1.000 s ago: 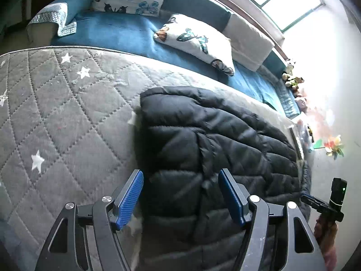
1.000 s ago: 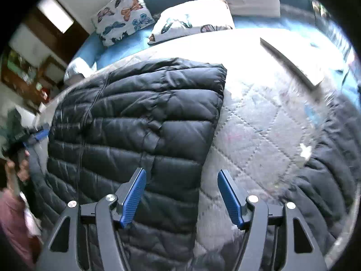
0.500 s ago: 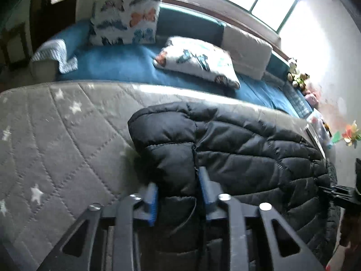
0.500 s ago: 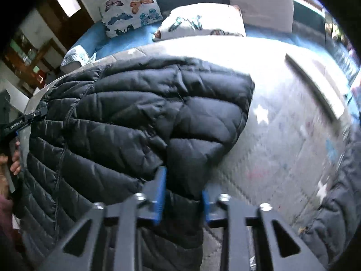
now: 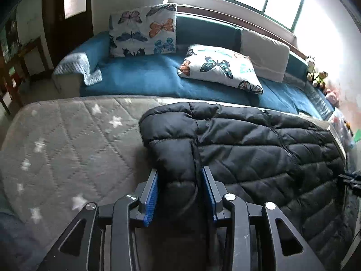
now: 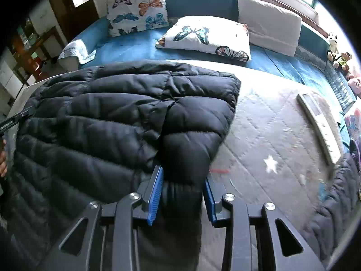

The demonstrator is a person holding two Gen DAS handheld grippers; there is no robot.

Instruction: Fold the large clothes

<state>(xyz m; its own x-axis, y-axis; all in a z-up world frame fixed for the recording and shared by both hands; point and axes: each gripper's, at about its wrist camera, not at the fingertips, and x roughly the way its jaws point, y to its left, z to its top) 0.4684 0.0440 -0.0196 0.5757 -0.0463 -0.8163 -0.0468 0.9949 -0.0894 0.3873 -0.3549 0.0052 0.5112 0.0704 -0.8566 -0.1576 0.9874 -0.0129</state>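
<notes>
I've got the left gripper (image 5: 179, 188) and right gripper (image 6: 182, 186) each pinching a near corner of the puffer jacket (image 6: 126, 113); its bulk lies ahead across the bed (image 5: 67, 144).

Black quilted jacket (image 5: 259, 149), star-patterned grey mattress (image 5: 67, 140)

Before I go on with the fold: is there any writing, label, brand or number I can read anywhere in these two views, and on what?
No text is legible in either view.
Black puffer jacket: no label or brand shows.
Butterfly pillows: pictures only, no words.
Long pale flat object on the quilted mattress: faint markings, too blurred to read.
Left gripper and right gripper: no markings.
</notes>
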